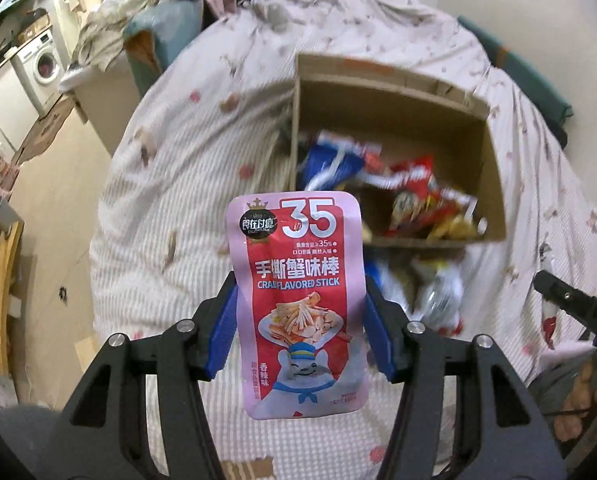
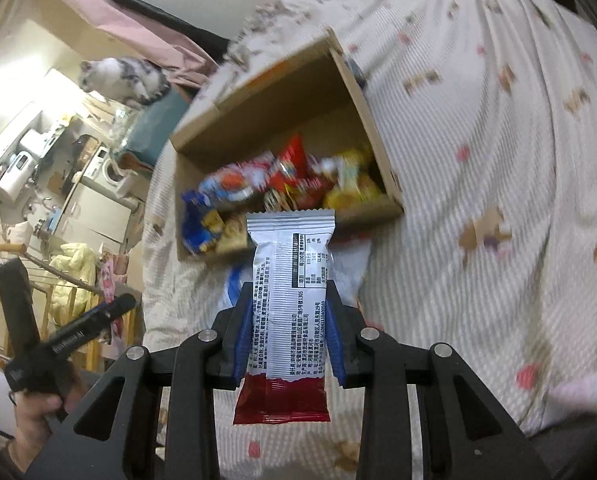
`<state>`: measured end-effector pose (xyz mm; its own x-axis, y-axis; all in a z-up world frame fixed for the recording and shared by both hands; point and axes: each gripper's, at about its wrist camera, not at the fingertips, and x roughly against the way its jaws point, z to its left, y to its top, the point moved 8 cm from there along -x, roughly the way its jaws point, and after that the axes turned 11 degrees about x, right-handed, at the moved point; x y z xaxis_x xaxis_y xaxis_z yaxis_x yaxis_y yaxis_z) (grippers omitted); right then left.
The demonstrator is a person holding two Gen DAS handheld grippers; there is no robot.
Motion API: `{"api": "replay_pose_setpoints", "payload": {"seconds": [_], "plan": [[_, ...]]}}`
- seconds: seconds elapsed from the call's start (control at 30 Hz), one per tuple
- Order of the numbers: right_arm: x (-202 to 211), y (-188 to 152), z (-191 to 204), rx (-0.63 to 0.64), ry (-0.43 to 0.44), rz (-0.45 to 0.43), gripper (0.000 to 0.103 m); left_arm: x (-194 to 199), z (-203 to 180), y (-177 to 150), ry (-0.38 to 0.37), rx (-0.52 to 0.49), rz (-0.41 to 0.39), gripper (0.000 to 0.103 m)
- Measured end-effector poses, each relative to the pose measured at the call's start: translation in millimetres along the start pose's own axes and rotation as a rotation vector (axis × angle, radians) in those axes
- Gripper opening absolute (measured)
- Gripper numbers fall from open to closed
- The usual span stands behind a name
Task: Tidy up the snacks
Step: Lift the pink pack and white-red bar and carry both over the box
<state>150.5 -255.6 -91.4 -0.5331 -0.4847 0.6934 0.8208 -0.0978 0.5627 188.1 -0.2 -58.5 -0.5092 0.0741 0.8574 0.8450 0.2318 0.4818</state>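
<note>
Clearly "CRAB FLAVORED STICK", "35" on pink packet [image 1: 298,300]; the box snacks [image 1: 414,200] perhaps too blurred

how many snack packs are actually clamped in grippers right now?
2. The left gripper holds the pink crab stick pouch; the right gripper holds the silver-and-red wrapper. More loose packs sit in the cardboard box, too blurred to count.

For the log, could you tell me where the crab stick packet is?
Left wrist view, centre: the crab stick packet is clamped in the left gripper, above the bedspread, before the cardboard box.
</note>
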Motion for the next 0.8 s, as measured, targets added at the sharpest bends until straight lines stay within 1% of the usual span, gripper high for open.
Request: {"api": "replay_pose_setpoints", "payload": {"seconds": [0.07, 0.17, 0.27, 0.43, 0.63, 0.8], "plan": [[0, 13, 0, 0.021, -0.004, -0.023, 0.033, 3, -9, 11, -0.014, -0.016, -0.024, 0.053], [-1, 32, -3, 0.039, -0.003, -0.056, 0.033, -1, -22, 27, -0.017, -0.053, -0.052, 0.053], [-4, 48, -9, 0.046, -0.006, -0.076, 0.033, -11, -35, 38, -0.028, -0.069, -0.056, 0.053], [-17, 63, -19, 0.047, -0.024, -0.071, 0.033, -25, -53, 52, -0.039, -0.091, -0.066, 0.053], [-38, 74, -19, 0.073, -0.033, -0.048, 0.033, -46, -68, 65, -0.050, -0.098, -0.057, 0.053], [-57, 84, -21, 0.098, -0.045, -0.030, 0.033, -65, -77, 73, -0.051, -0.099, -0.067, 0.053]]}}
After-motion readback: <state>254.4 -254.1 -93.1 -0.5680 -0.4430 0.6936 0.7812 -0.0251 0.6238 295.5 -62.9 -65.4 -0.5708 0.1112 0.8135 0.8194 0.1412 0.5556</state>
